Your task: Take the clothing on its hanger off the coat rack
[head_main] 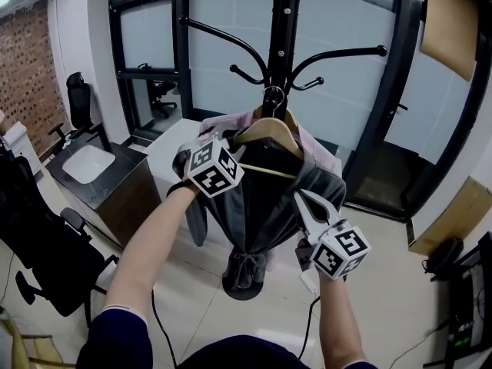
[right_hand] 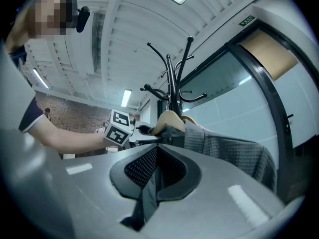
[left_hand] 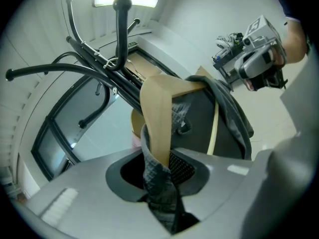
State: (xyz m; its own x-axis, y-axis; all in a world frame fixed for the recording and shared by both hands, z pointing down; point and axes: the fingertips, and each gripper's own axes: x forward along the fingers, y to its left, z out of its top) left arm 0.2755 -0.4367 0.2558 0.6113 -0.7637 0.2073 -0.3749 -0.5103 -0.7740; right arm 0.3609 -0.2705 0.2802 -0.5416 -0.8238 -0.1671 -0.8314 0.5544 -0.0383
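A black coat rack point(head_main: 278, 44) carries a wooden hanger point(head_main: 269, 129) with a dark grey garment point(head_main: 254, 206) draped over it. My left gripper point(head_main: 240, 146) is at the hanger's left shoulder. In the left gripper view it point(left_hand: 159, 168) is shut on the wooden arm point(left_hand: 157, 113) together with the grey collar fabric. My right gripper point(head_main: 301, 198) points up beside the garment's right shoulder. In the right gripper view its jaws point(right_hand: 152, 178) stand together, with the garment point(right_hand: 234, 151) just beyond them to the right.
A pink garment point(head_main: 315, 148) hangs behind the grey one. The rack's round base point(head_main: 244, 284) stands on the tiled floor below. A dark cabinet point(head_main: 115, 187) and a black office chair point(head_main: 46, 260) are on the left, and black-framed glass doors point(head_main: 400, 91) are behind.
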